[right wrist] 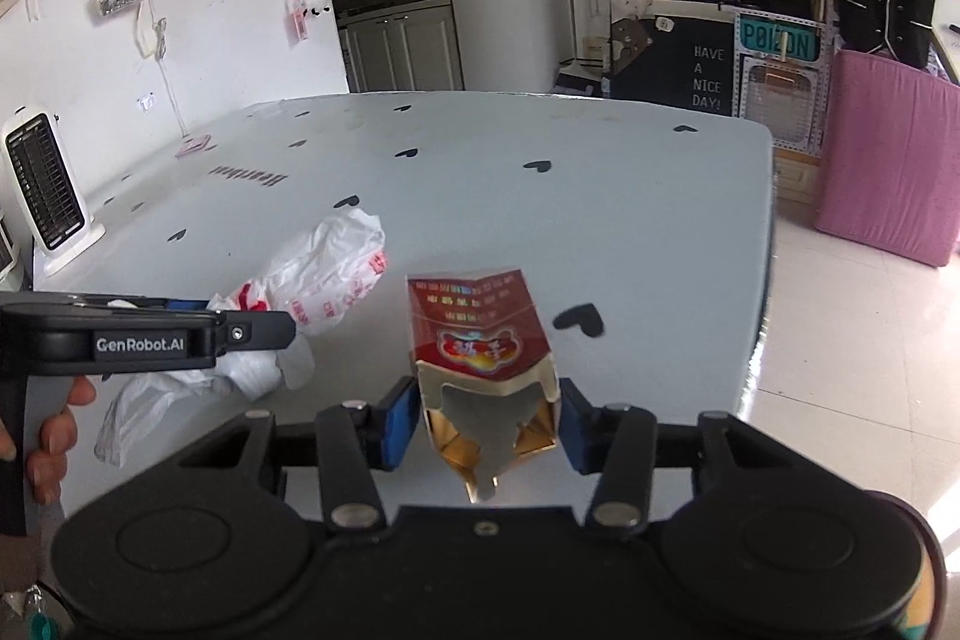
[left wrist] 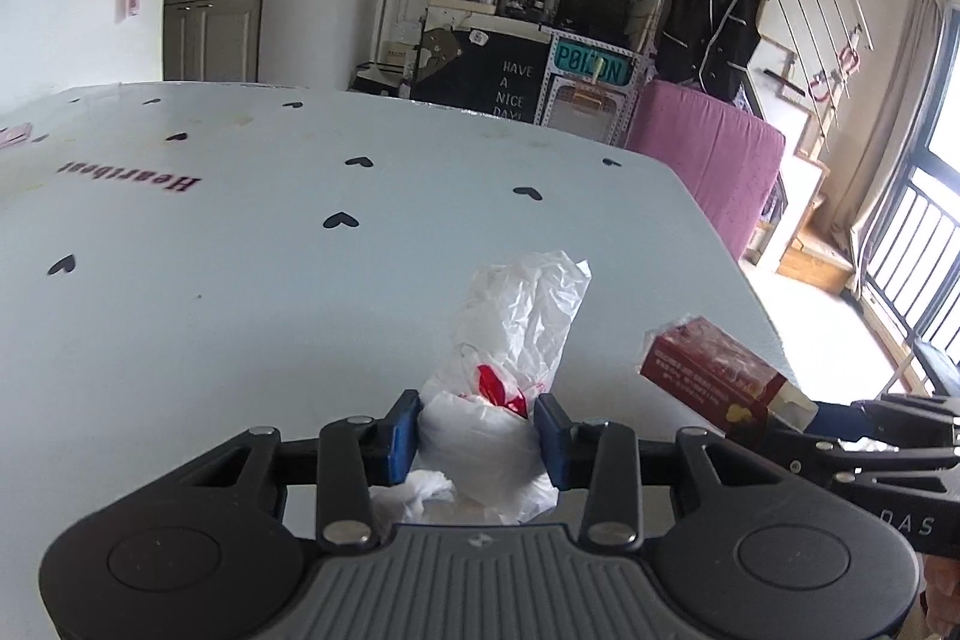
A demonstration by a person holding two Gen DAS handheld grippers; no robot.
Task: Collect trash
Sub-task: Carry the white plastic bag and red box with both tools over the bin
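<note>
A crumpled white plastic bag (left wrist: 504,370) with red print lies on the white table (left wrist: 240,280). My left gripper (left wrist: 477,436) is shut on the bag's near end, with its blue pads pressing both sides. The bag also shows in the right wrist view (right wrist: 318,274), with the left gripper (right wrist: 180,334) on it. My right gripper (right wrist: 489,427) is shut on an opened red and gold carton (right wrist: 480,340) and holds it above the table, to the right of the bag. The carton also shows in the left wrist view (left wrist: 714,376).
The table (right wrist: 540,220) carries black heart marks. A white heater (right wrist: 45,196) stands at its far left edge, and a small pink card (right wrist: 193,147) lies near it. The table's right edge drops to a tiled floor (right wrist: 852,340). A pink-covered block (right wrist: 894,160) and shelves stand beyond.
</note>
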